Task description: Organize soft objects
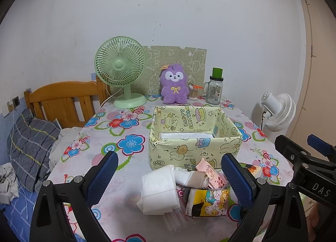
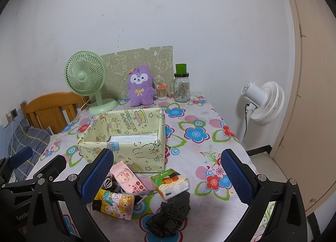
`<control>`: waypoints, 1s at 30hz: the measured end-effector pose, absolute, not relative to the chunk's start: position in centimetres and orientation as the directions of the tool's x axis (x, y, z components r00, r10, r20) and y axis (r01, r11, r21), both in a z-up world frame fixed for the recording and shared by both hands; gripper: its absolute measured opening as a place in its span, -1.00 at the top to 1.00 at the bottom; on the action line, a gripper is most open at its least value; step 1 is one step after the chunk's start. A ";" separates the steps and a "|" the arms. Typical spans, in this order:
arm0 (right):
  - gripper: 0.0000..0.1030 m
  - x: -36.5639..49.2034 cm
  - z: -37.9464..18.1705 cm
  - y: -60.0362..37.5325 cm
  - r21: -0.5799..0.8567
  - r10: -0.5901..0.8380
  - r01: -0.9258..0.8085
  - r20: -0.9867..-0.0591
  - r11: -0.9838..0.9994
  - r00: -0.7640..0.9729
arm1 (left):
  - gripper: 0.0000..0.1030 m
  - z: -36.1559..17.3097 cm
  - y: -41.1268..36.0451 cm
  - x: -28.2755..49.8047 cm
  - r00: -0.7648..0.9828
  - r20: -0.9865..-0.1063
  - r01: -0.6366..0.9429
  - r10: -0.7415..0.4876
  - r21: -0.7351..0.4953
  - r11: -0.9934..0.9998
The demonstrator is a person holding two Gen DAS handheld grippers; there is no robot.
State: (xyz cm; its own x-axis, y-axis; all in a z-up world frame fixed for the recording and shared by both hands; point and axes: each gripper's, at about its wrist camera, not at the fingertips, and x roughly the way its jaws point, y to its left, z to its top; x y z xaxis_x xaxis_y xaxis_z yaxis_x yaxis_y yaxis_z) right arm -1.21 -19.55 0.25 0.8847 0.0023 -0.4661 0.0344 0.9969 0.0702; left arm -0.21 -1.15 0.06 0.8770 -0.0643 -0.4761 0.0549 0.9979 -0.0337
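Note:
A yellow cartoon-print box [image 1: 194, 149] [image 2: 126, 151] stands open on the floral table, its floor white. In front of it lies a pile of soft items: a folded white cloth [image 1: 158, 191], a yellow cartoon tissue pack [image 1: 208, 202] [image 2: 114, 203], a pink tissue pack [image 2: 128, 179] [image 1: 210, 173], a green and orange tissue pack [image 2: 170, 183] and a crumpled black bag [image 2: 168, 214]. My left gripper [image 1: 170, 176] is open above the white cloth. My right gripper [image 2: 168, 174] is open above the pile. Both are empty.
At the table's back stand a green desk fan [image 1: 121, 71], a purple plush [image 1: 173, 83], a glass jar with a green lid [image 1: 214, 89] and a cotton-swab pot [image 1: 193, 91]. A white floor fan [image 2: 262, 103] stands right; a wooden bed frame [image 1: 63, 99] left.

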 end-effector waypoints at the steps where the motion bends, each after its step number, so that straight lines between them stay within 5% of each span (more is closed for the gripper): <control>1: -0.99 -1.2 0.2 -19.5 0.071 0.003 0.034 -0.467 0.997 0.884 | -0.92 0.1 -1.1 -0.2 0.877 -0.476 0.055 -0.064 -0.033 0.998; 30: -0.96 1.4 -1.7 -18.9 0.103 0.053 0.003 -0.534 0.995 0.844 | -0.80 -1.9 -1.1 1.5 0.837 -0.543 0.071 -0.076 -0.031 0.997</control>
